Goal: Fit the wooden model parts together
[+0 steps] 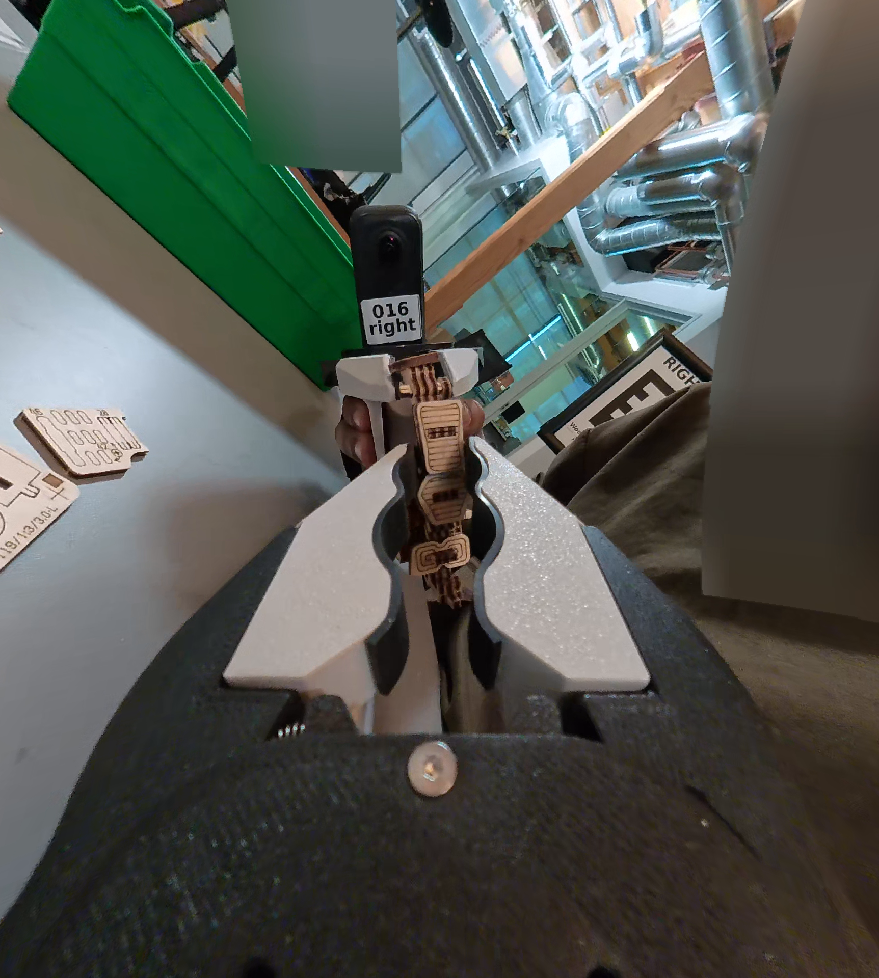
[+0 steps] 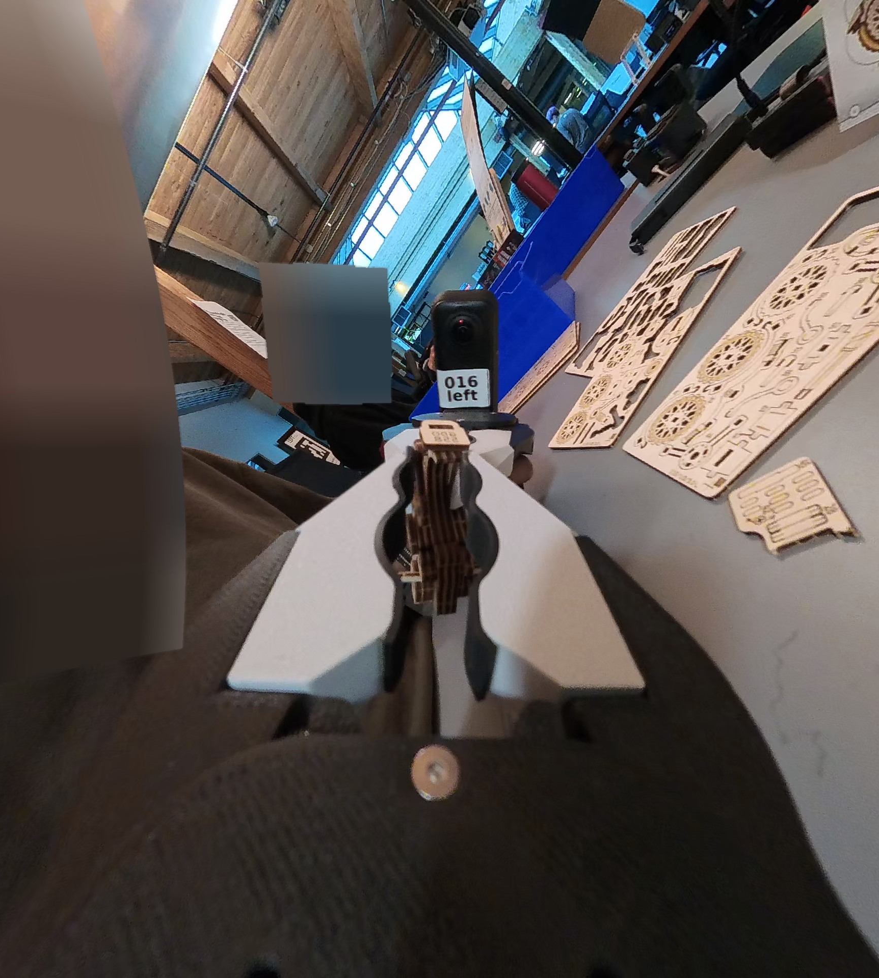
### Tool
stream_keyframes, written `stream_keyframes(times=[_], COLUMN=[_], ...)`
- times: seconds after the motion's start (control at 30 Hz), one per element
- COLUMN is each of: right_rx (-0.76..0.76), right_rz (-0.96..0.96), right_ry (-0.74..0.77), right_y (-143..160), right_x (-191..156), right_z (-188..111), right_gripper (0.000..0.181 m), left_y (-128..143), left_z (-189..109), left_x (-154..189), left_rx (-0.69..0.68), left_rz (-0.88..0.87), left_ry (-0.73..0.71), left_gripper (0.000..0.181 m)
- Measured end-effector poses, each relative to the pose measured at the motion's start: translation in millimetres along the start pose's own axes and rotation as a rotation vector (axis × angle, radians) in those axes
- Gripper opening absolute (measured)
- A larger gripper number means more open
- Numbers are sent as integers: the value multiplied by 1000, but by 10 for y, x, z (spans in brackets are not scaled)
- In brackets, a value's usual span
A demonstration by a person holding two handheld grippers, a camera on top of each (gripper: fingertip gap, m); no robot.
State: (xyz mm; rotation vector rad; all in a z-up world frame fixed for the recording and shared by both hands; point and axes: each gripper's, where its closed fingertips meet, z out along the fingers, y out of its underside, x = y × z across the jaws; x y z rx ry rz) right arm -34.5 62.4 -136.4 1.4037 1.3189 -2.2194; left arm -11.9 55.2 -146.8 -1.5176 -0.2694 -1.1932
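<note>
Facing tip to tip off the table's near edge, the left gripper and right gripper both pinch the wooden model.

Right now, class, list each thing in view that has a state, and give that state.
Left hand-held gripper: shut on wooden assembly.
Right hand-held gripper: shut on wooden assembly.
Wooden assembly: held between both, off the table.
Small part sheet: flat on table.
Large part sheet: flat, partly emptied.

wooden model between both facing tools, off the table; cut sheets flat on it
</note>
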Motion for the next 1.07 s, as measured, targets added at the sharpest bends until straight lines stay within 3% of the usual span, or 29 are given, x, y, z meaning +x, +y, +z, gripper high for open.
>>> stream_keyframes(times=[0.03,1.07], right_rx=[-2,-20], right_rz=[-1,16], right_ry=[1,53], right_y=[2,38], right_x=[2,146], right_z=[2,-38], right_gripper=[14,14], left_y=[1,61], left_z=[-1,18], left_x=[-3,-143], left_rx=[-2,-70], left_rz=[3,65], left_ry=[-4,-152], left_gripper=[17,16])
